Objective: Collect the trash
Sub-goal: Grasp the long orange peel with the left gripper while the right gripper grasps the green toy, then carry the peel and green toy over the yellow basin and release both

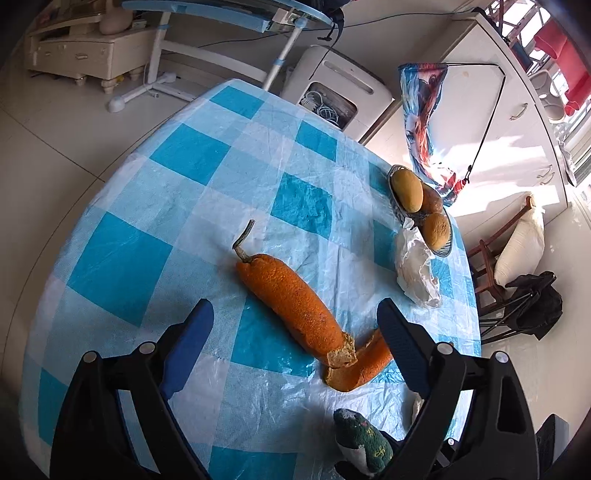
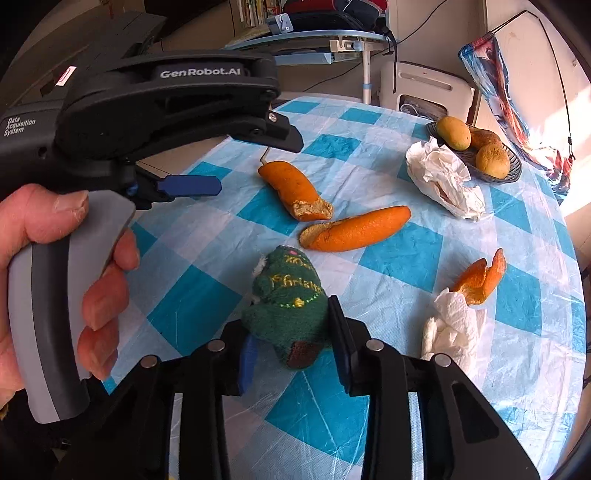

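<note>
Orange peel pieces lie on the blue checked table: a long one with a stem, a second, and a small curled one. Crumpled white tissues lie near the fruit basket and at the near right. My left gripper is open, its fingers either side of the long peel, above the table. My right gripper is shut on a green Christmas plush, which also shows in the left wrist view.
A wire basket with mangoes stands at the table's far right edge. Beyond the table are a white appliance, a blue desk, a chair with a pillow and a cabinet.
</note>
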Motion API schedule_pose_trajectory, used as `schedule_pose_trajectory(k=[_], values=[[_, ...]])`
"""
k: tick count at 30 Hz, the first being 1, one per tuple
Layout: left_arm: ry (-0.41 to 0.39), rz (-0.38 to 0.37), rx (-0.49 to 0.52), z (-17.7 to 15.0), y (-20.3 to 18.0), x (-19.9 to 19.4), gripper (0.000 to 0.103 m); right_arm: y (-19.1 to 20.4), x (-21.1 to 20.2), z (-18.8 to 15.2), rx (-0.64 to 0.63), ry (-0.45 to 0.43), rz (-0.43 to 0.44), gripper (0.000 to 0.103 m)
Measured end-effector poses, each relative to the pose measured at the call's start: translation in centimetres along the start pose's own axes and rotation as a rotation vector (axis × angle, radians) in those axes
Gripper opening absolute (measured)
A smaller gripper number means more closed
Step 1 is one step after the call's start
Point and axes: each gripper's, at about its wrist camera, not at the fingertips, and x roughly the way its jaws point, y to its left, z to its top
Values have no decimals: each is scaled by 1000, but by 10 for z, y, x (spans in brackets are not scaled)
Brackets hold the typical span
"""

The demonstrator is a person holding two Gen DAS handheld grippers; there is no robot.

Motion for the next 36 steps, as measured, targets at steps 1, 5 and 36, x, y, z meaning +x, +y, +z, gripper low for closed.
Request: schedule_pose_trajectory(k=[1,5,36], values=[[15,9,12,2,-3,6,75,-1,-3,-1,6,-3,15,32],[23,30,84,4,-11,17,44,-1,-18,-5,20,-14,72,32],[20,-67,262,-198,61,-177,17,76,-73,-140,155,137,267,48]])
